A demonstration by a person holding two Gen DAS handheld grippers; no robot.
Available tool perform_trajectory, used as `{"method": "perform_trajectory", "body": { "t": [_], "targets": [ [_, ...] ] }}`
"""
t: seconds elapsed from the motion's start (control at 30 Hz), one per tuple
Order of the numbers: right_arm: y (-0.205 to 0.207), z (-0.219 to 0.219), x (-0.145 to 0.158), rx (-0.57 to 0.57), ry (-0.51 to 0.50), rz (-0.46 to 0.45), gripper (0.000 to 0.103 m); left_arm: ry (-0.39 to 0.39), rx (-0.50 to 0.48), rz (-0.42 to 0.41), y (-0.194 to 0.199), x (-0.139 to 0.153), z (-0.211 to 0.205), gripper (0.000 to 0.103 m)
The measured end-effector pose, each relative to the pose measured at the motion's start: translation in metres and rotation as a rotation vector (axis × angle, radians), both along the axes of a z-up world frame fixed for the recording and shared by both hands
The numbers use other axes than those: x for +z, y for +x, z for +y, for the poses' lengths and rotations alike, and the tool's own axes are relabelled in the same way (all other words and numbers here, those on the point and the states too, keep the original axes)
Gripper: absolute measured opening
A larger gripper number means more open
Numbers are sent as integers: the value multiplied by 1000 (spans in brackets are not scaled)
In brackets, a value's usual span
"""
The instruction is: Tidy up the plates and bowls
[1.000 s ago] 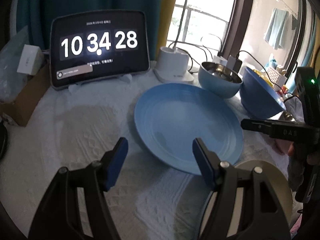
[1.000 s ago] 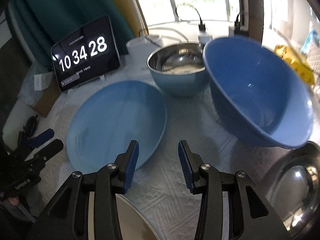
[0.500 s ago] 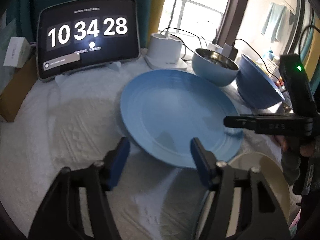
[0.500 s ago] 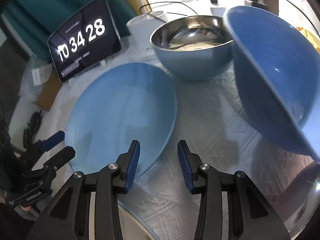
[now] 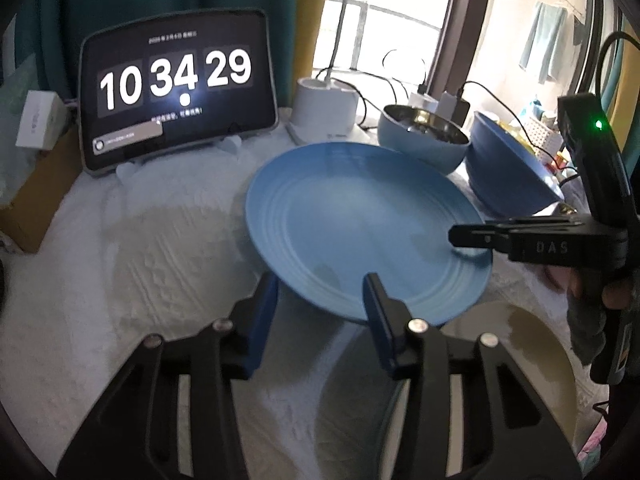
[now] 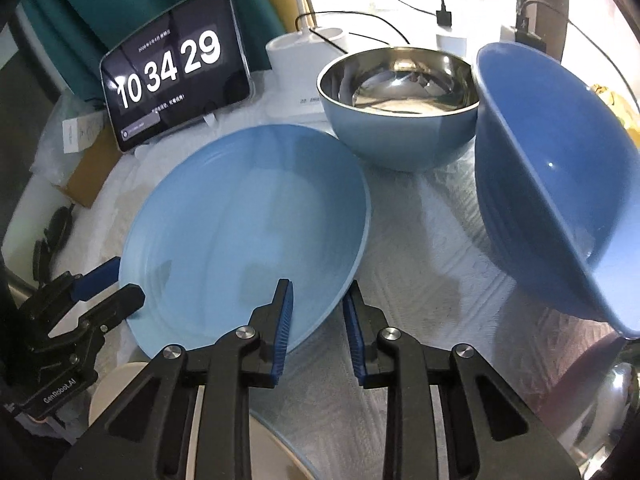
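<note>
Here both hand-held grippers, left and right, have been closing around the blue plate rim on the worktop, contact unclear. Cream plate partly hidden.

Open white cloth lies left of the blue plate, clear from the near edge to the clock tablet standing at the far side. To the right, the steel-lined bowl and the tilted blue bowl close the far-right corner, leaving a narrow strip of cloth between plate and blue bowl. A cream plate occupies the near right.
</note>
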State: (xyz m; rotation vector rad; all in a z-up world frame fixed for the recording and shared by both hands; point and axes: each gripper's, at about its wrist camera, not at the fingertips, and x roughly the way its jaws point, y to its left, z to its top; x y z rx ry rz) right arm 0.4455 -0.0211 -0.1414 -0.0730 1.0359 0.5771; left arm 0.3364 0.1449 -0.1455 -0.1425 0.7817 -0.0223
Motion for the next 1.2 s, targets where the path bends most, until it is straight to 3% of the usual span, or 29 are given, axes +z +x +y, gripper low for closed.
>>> {"method": "perform_trajectory", "body": {
  "t": [0.7,1.2],
  "targets": [
    [-45,-8,48,29,-27,-126,28,28,-32,-99,-45,44,-15,45],
    [-85,-25,52,43,-12,-135,28,64,-63,-128,-91,51,-37,45]
  ]
}}
